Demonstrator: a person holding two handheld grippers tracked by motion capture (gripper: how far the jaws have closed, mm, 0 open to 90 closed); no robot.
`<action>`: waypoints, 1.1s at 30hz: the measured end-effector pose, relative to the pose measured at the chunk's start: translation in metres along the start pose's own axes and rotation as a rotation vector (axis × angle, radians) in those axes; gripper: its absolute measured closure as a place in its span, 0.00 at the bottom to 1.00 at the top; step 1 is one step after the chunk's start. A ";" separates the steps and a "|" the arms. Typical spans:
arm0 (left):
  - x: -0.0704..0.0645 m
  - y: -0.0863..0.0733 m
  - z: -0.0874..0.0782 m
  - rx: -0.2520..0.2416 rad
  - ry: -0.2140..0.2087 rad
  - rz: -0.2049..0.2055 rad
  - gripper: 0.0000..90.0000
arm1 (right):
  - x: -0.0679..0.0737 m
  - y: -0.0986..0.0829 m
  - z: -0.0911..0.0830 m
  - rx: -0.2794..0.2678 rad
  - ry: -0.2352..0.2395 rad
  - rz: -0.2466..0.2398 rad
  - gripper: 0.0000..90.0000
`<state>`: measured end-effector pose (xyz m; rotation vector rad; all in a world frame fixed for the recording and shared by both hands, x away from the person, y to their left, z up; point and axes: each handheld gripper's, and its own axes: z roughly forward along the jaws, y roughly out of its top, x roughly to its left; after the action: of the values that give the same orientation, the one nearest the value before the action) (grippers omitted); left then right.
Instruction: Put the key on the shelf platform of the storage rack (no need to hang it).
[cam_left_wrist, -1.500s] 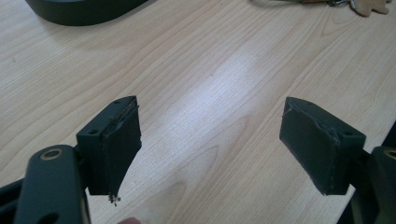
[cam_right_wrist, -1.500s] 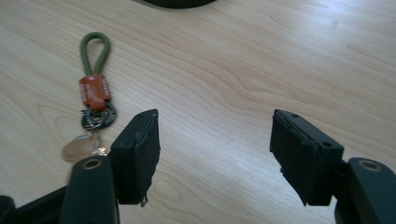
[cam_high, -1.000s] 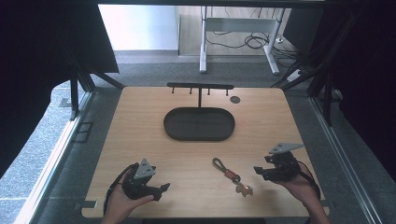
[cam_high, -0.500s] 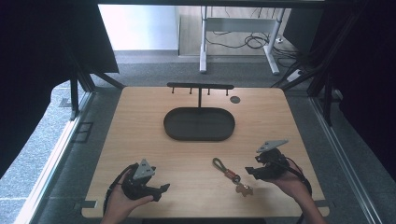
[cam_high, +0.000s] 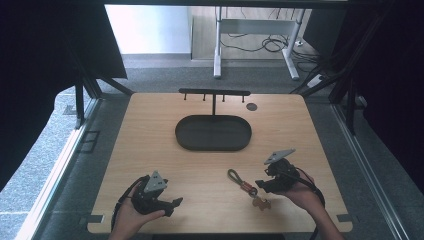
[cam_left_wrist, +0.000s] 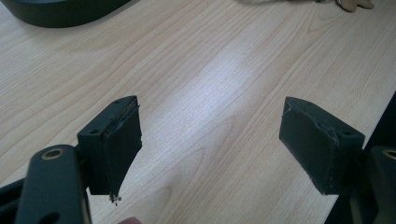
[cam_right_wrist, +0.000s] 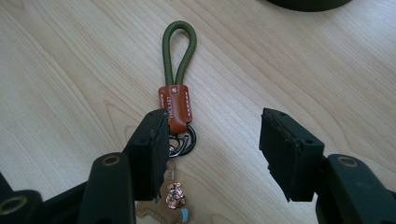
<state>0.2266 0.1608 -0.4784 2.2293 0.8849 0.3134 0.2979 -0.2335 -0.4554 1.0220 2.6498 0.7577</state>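
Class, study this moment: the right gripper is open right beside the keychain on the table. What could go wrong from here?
1. The right gripper is off-centre: one jaw overlaps the keychain while the other stands over bare table. Closing now would probably miss it or push it aside.
2. The keychain lies flat on the wood, so the pads may slip over the thin cord loop or the small ring.
3. Its charm could swing if lifted.

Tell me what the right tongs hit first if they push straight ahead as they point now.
Probably the keychain: its brown leather tab lies just ahead, beside one jaw of the open right tongs, green cord loop beyond. Height above the table is unclear.
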 end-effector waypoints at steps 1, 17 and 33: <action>0.000 0.000 0.000 0.000 0.000 0.000 0.24 | 0.001 0.000 0.001 0.002 -0.001 -0.001 0.48; -0.001 0.000 0.002 0.006 -0.007 0.008 0.24 | 0.010 0.006 0.021 0.055 0.036 -0.035 0.50; -0.003 0.000 0.004 0.015 -0.012 0.011 0.24 | 0.022 0.009 0.042 0.114 0.056 -0.056 0.50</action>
<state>0.2267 0.1565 -0.4814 2.2486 0.8711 0.2989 0.3021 -0.1967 -0.4867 0.9621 2.7853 0.6388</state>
